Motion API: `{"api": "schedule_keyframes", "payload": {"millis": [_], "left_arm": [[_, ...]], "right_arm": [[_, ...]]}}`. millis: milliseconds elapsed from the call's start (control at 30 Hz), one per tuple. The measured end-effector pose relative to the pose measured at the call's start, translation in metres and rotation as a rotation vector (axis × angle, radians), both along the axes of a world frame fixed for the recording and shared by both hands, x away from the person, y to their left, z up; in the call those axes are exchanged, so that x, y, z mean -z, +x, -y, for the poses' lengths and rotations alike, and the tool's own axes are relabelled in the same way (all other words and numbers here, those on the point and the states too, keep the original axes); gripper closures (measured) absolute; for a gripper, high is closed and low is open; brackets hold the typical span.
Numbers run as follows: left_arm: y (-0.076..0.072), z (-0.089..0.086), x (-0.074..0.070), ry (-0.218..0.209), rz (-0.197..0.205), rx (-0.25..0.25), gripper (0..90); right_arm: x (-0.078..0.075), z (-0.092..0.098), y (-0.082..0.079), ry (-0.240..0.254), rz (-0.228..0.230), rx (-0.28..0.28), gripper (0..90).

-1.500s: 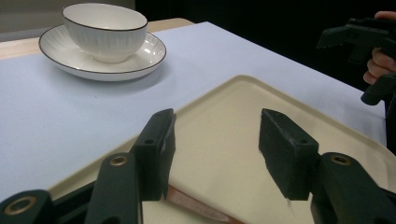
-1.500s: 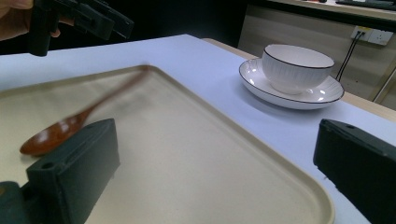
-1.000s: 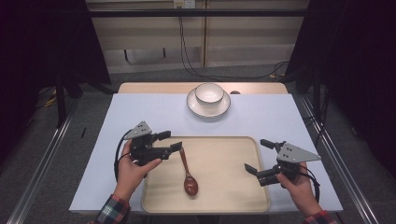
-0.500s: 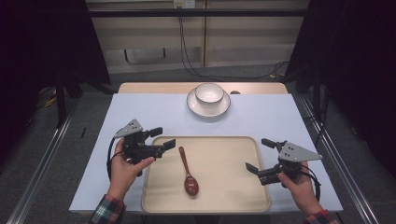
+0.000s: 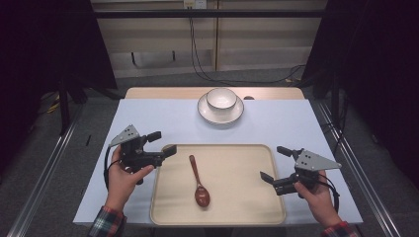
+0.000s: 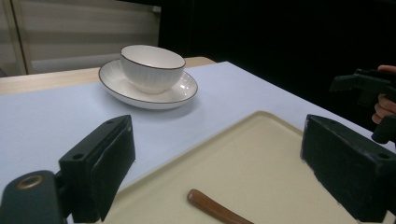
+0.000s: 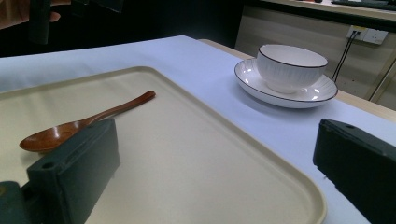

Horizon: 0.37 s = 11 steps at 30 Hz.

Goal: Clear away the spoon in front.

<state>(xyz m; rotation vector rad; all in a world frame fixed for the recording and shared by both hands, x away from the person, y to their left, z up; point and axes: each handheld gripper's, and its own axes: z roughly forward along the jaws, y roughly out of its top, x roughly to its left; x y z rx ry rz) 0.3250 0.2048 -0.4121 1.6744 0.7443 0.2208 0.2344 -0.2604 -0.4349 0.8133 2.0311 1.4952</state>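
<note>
A brown wooden spoon (image 5: 197, 180) lies in the beige tray (image 5: 237, 207), bowl end toward me and handle pointing away. My left gripper (image 5: 164, 142) hovers at the tray's far left corner, a short way left of the spoon's handle (image 6: 212, 209). Its jaws have just been opening and stand open with nothing between them. My right gripper (image 5: 272, 163) is open over the tray's right edge, empty, and the spoon (image 7: 88, 122) lies well beyond it.
A white bowl (image 5: 221, 98) sits on a white saucer (image 5: 206, 112) at the back centre of the pale blue tabletop (image 5: 163, 118). A wooden strip edges the table's far side. Metal rails run along both sides on the floor.
My left gripper has drawn back leftward from the spoon's handle to the tray's corner, its jaws spreading wider. The spoon stays lying in the tray. The right gripper has not moved.
</note>
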Motion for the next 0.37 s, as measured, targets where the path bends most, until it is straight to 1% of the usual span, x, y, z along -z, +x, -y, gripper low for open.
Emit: {"api": "schedule_keyframes", "payload": {"millis": [100,133,167,233,267,300,333,367], "left_arm": [[0.0011,-0.0032,0.0005,-0.002,-0.002,-0.006,7.1],[0.0016,-0.0038,0.0013,-0.014,-0.007,0.001,5.9],[0.0022,-0.0043,0.0018,-0.007,-0.004,-0.002,5.9],[0.0035,-0.0047,0.0033,-0.007,-0.021,-0.002,5.2],[0.0042,-0.0045,0.0041,-0.012,-0.023,-0.005,4.7],[0.006,-0.005,0.0054,-0.013,-0.022,0.007,4.7],[0.0062,-0.0049,0.0051,0.005,-0.025,-0.009,4.5],[0.0072,-0.0049,0.0058,0.003,-0.024,-0.01,4.2]], "right_arm": [[0.0,0.0004,0.0002,-0.004,-0.001,-0.005,0.0],[0.0002,0.0004,0.0002,-0.006,0.0,-0.006,0.0],[0.0002,0.0004,0.0002,-0.006,0.0,-0.006,0.0],[0.0,0.0014,0.0005,-0.01,-0.006,-0.02,0.0],[0.0002,0.0012,0.0005,-0.01,-0.002,-0.014,0.0],[0.0007,0.0011,0.0008,-0.005,-0.001,-0.012,0.0],[0.001,0.0013,0.0009,-0.006,-0.004,-0.011,0.0],[0.0011,0.0013,0.0008,-0.007,-0.004,-0.011,0.0]]}}
